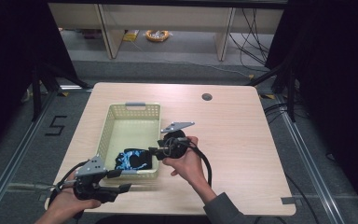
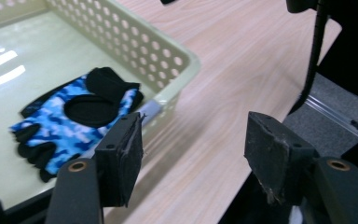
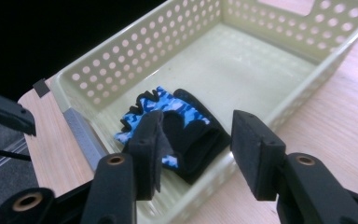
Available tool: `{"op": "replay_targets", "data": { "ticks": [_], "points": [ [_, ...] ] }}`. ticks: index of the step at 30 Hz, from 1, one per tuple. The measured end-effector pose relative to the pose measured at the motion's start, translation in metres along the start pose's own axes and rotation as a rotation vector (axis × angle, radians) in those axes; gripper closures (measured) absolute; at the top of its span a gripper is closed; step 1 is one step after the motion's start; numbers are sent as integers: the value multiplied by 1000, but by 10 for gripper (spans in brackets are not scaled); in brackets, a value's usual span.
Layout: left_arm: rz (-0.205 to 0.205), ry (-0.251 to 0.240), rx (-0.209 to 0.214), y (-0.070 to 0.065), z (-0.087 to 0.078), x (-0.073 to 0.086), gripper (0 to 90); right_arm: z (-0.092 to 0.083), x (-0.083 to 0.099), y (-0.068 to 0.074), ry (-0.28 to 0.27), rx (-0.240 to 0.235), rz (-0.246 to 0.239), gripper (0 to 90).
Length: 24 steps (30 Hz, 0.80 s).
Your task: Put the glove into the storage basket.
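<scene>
glove [image 3: 168,126]: blue camo, black palm, maybe folded | in basket [image 3: 279,28] | both tools apart

Pale yellow-green perforated plastic basket [image 1: 129,122], left of centre in the high view, carried grey handle strips at both ends. Inside lay a fingerless fabric glove [image 1: 133,160] patterned in blue-and-white camouflage with black palm pad and trim. The wooden tabletop [image 1: 233,140] showed light beige grain. The floor at the upper frame was grey.
</scene>
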<state>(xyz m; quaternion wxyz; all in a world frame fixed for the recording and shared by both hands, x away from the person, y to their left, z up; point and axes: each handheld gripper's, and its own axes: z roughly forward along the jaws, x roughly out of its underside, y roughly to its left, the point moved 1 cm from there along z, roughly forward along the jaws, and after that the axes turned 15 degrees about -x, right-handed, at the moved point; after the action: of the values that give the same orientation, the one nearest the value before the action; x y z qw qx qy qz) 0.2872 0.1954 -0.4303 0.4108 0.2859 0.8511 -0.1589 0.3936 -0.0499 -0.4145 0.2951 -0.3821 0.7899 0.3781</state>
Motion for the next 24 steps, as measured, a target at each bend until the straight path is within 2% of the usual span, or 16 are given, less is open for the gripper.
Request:
{"op": "replay_targets", "data": {
  "ticks": [3, 4, 5, 6, 10, 11, 12, 13, 14, 15, 16, 17, 19, 20, 22, 24],
  "points": [
    [-9, -14, 14, -10, 1, 3, 363, -11, 4, 1, -21, -3, 2, 523],
    [11, -22, 20, -12, 2, 4, 363, -15, 6, 0, -34, -1, -1, 520],
    [-4, -30, 21, -18, 2, 6, 361, -20, 8, -1, -37, 10, -5, 516],
    [-1, -36, 26, -20, 3, 9, 358, -25, 12, 0, -54, -4, 11, 509],
    [31, -52, 27, -29, 4, 18, 338, -39, 22, -2, -66, 23, -18, 480],
    [41, -31, 13, -31, 4, 22, 328, -42, 25, -1, -69, 22, -4, 470],
    [28, -47, 15, -34, 7, 26, 321, -46, 28, -1, -71, 25, -6, 457],
    [48, -53, 14, -34, 9, 29, 316, -50, 31, -2, -70, 36, -19, 449],
    [58, -42, 9, -34, 9, 31, 309, -52, 34, -1, -74, 36, -4, 442],
    [25, -33, 9, -37, 11, 35, 303, -54, 36, -2, -73, 39, -38, 432],
    [18, -40, 7, -37, 13, 38, 300, -56, 41, -1, -78, 28, -17, 421],
    [37, -40, -3, -36, 15, 40, 294, -58, 44, -1, -80, 27, -14, 415],
    [-13, -39, -6, -36, 18, 46, 272, -61, 53, 0, -72, 27, -21, 401],
    [-2, -42, -13, -35, 19, 48, 257, -63, 57, 1, -67, 37, -20, 397],
    [-35, -34, -18, -33, 20, 52, 237, -67, 63, 1, -61, 48, -35, 394],
    [-39, -43, -18, -31, 20, 54, 219, -71, 69, 0, -71, 50, -31, 388]
  ]
}}
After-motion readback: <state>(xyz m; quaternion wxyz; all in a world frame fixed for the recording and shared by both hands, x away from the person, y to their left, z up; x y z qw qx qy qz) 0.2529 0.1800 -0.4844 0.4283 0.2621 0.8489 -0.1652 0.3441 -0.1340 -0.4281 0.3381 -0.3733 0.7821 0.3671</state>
